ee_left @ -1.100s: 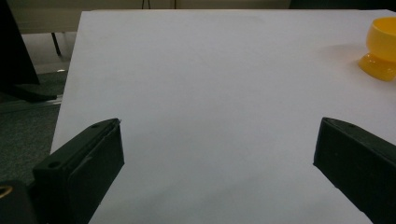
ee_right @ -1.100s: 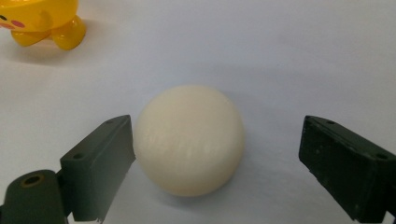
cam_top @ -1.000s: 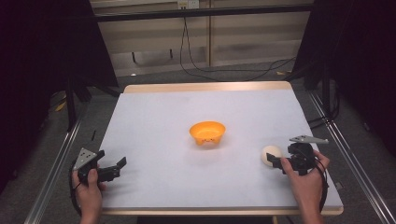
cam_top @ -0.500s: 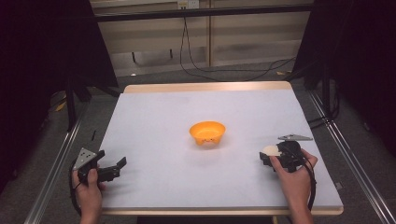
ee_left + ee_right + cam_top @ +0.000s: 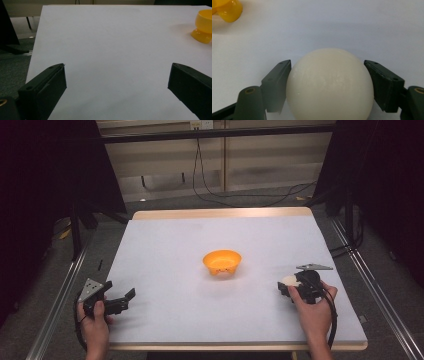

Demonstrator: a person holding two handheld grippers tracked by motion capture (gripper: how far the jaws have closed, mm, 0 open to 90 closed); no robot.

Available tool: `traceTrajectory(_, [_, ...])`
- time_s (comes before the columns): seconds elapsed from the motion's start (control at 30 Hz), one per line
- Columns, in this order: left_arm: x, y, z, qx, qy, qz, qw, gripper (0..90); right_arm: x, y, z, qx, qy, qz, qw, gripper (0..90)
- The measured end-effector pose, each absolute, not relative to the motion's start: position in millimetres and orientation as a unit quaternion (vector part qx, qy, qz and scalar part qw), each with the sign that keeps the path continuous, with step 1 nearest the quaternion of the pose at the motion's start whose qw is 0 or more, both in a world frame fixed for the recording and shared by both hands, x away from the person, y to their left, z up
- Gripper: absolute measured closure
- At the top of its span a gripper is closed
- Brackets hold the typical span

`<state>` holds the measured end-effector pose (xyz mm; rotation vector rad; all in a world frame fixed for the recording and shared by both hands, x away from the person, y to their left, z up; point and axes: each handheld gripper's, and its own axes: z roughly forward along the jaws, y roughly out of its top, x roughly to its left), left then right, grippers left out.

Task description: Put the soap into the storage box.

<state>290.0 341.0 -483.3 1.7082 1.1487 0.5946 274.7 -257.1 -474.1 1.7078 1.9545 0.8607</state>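
- Since the earlier frame, the right gripper point(image 5: 289, 289) has slid left onto the cream ball point(image 5: 329, 85), jaws now pressed against both its sides near the table's point(image 5: 170, 250) right edge.
- Left gripper point(image 5: 120, 301) rests wide open, holding nothing, well apart from the orange bowl point(image 5: 222, 262).

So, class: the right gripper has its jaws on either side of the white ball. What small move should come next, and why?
Probably lift the ball straight up. The right gripper has a jaw against each side, and the ball seems to sit on the table, with the orange bowl standing apart.
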Motion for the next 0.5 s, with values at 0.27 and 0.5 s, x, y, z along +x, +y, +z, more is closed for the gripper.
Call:
traceTrajectory(0.27, [290.1, 340.8, -483.3, 0.7, 0.471, 0.244, 0.479, 1.6, 274.9, -255.2, -470.1, 0.609, 0.698, 0.316, 0.204, 24.8])
traceTrajectory(0.5, [289.6, 340.3, -483.4, 0.697, 0.474, 0.241, 0.482, 1.6, 278.0, -253.2, -465.0, 0.607, 0.697, 0.322, 0.204, 24.8])
